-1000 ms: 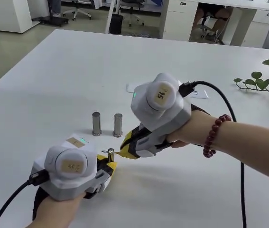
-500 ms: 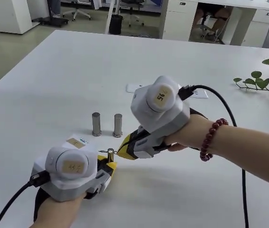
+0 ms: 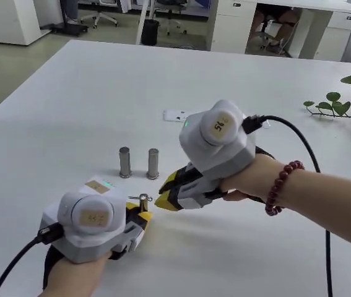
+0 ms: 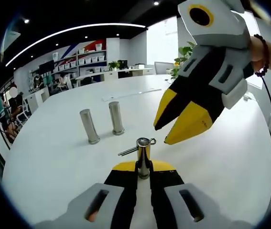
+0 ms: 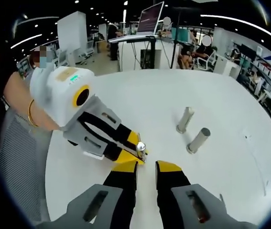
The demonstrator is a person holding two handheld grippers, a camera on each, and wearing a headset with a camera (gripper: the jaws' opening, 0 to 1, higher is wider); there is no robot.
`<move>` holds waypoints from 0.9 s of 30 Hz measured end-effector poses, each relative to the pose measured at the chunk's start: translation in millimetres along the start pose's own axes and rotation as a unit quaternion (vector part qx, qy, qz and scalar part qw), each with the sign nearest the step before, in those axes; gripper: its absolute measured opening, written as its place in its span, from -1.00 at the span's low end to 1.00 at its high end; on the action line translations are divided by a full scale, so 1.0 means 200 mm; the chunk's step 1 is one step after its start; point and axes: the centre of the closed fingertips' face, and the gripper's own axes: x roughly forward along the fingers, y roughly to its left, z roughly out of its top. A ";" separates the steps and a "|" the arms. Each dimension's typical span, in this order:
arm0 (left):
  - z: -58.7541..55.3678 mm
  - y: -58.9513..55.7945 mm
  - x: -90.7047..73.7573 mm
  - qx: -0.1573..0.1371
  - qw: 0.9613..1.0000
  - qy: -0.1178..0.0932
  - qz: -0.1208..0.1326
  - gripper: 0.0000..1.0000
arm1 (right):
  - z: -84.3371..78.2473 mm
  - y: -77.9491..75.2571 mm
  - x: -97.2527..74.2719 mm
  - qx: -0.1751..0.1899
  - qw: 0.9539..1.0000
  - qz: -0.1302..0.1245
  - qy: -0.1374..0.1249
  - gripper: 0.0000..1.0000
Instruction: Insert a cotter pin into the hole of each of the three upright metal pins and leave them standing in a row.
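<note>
Metal pin (image 4: 144, 152) is clamped upright in the left gripper (image 4: 144, 168), cotter pin (image 4: 127, 151) seen through its hole. Right gripper (image 5: 146, 166) is held spread and empty just beside. Second pin (image 3: 124, 162) and third pin (image 3: 153, 163) are stood on the table (image 3: 88, 86) nearby.

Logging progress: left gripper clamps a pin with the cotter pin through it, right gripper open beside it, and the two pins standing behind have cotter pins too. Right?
Not quite. The two standing pins are bare, with no cotter pins, as the left gripper view shows. The rest holds: the left gripper clamps the pin with the cotter pin through it, and the right gripper is open beside it.
</note>
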 end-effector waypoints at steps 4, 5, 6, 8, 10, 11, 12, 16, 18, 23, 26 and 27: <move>0.00 0.01 0.00 -0.008 1.000 -0.003 -0.002 -0.89 | -0.02 -0.01 -0.03 0.030 0.999 -0.006 -0.017 -0.62; 0.00 0.01 0.00 -0.011 1.000 -0.002 -0.002 -0.89 | -0.03 -0.01 -0.03 0.035 0.999 -0.008 -0.020 -0.59; 0.00 0.01 0.00 -0.011 1.000 0.000 0.000 -0.89 | -0.03 -0.01 -0.04 0.044 0.999 -0.009 -0.025 -0.58; 0.00 0.02 0.00 -0.007 1.000 0.000 0.000 -0.89 | -0.04 -0.01 -0.05 0.052 0.998 -0.011 -0.031 -0.56; 0.00 0.02 0.00 -0.009 1.000 0.000 0.000 -0.89 | -0.06 -0.01 -0.06 0.062 0.997 -0.013 -0.033 -0.56; 0.00 0.03 0.00 -0.004 1.000 0.001 0.003 -0.89 | -0.07 -0.01 -0.06 0.064 0.997 -0.015 -0.033 -0.56; 0.00 0.04 0.00 -0.002 1.000 0.002 0.005 -0.89 | -0.08 -0.01 -0.07 0.066 0.997 -0.016 -0.033 -0.56; 0.00 0.07 0.00 -0.004 1.000 0.001 0.010 -0.89 | -0.12 -0.01 -0.08 0.076 0.996 -0.020 -0.030 -0.57; 0.00 0.09 0.00 -0.007 1.000 0.001 0.013 -0.89 | -0.13 0.00 -0.08 0.083 0.996 -0.022 -0.032 -0.57; 0.01 0.12 0.00 -0.009 1.000 -0.002 0.017 -0.89 | -0.16 0.00 -0.09 0.093 0.995 -0.024 -0.033 -0.57; 0.01 0.14 0.01 -0.008 1.000 -0.004 0.018 -0.89 | -0.17 0.00 -0.09 0.102 0.994 -0.025 -0.034 -0.58; 0.01 0.14 0.01 -0.007 1.000 -0.004 0.018 -0.89 | -0.17 0.00 -0.09 0.108 0.993 -0.026 -0.036 -0.58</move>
